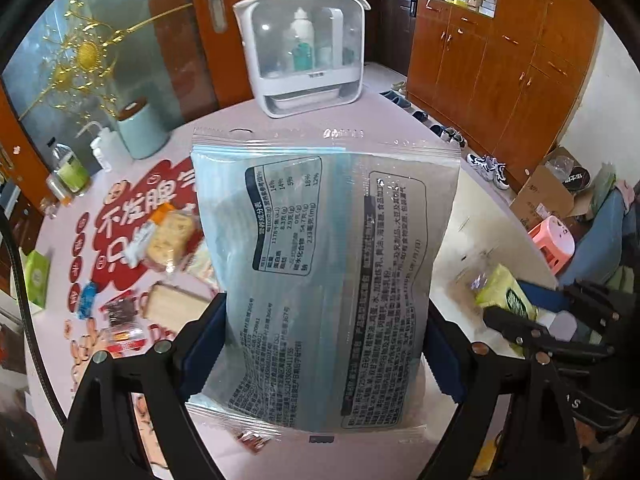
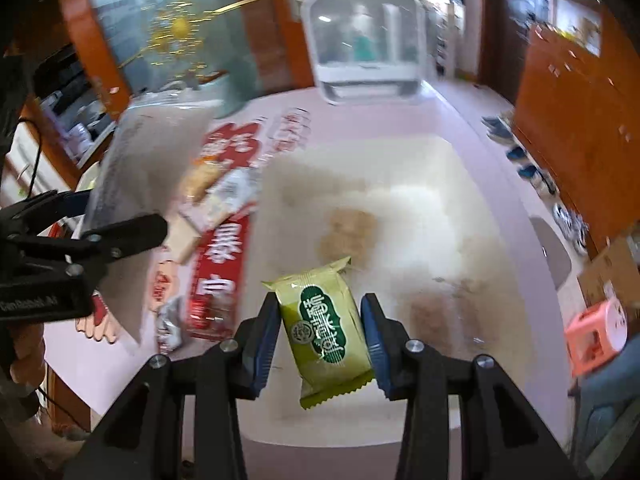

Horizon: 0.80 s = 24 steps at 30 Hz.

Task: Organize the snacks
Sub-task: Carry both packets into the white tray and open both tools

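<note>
My left gripper (image 1: 324, 340) is shut on a large pale blue snack bag (image 1: 320, 264), held upright with its printed back facing the camera; the same bag (image 2: 132, 184) shows blurred in the right wrist view. My right gripper (image 2: 320, 340) is shut on a small green snack packet (image 2: 324, 328), held above a white bin (image 2: 452, 184) that holds a few brownish snacks (image 2: 348, 236). The green packet also shows at the right of the left wrist view (image 1: 504, 292), in the right gripper (image 1: 520, 320). Several loose snacks (image 1: 168, 236) lie on the table to the left.
The pink round table (image 1: 400, 120) carries a red printed mat (image 1: 120, 216), a white lidded organizer box (image 1: 304, 48) at the back, a mint canister (image 1: 142, 128), bottles (image 1: 72, 168) and a green tissue pack (image 1: 36, 276). Beyond the right edge are wooden cabinets, shoes, a pink stool (image 1: 554, 240).
</note>
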{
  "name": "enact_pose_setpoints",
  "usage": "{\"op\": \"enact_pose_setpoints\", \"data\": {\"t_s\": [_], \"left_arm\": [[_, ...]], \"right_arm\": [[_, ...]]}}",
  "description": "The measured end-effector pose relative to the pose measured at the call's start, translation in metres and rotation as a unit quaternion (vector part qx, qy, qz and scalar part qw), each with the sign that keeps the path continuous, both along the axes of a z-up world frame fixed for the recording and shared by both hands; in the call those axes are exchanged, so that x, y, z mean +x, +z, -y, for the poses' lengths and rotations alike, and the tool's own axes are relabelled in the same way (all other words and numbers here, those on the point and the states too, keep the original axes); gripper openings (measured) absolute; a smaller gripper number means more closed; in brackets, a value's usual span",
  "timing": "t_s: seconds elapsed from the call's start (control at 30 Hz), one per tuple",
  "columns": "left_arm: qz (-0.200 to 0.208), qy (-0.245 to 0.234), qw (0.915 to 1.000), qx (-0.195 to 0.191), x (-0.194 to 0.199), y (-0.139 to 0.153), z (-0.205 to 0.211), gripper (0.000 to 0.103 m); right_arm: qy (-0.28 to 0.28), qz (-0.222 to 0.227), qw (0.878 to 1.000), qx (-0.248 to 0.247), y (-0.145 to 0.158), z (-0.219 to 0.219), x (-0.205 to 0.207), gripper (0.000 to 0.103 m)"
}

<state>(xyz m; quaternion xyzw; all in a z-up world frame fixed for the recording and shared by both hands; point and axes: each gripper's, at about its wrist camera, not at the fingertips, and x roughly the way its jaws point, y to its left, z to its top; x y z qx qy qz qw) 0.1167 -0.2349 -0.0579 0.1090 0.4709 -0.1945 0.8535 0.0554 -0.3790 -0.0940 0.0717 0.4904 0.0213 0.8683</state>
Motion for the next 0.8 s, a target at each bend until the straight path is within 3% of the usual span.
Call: {"op": "enact_pose_setpoints", "data": {"t_s": [0.27, 0.63, 0.73, 0.8], "left_arm": [[-0.001, -0.001, 0.9998, 0.021, 0.026, -0.015, 0.052, 0.088], [-0.039, -0.01, 0.9985, 0.036, 0.032, -0.05, 0.086, 0.089], [-0.053, -0.004, 0.9983, 0.023, 0.031, -0.053, 0.085, 0.091], [-0.077, -0.003, 0.997, 0.01, 0.033, -0.057, 0.08, 0.093]], "right_arm": [[-0.001, -0.016, 0.998, 0.053, -0.022, 0.042, -0.009, 0.042], [0.01, -0.045, 0.994, 0.102, -0.041, 0.053, -0.01, 0.044], [0.012, -0.038, 0.995, 0.086, -0.038, 0.051, -0.01, 0.063], [0.016, -0.021, 0.997, 0.071, -0.033, 0.049, -0.012, 0.083]]}}
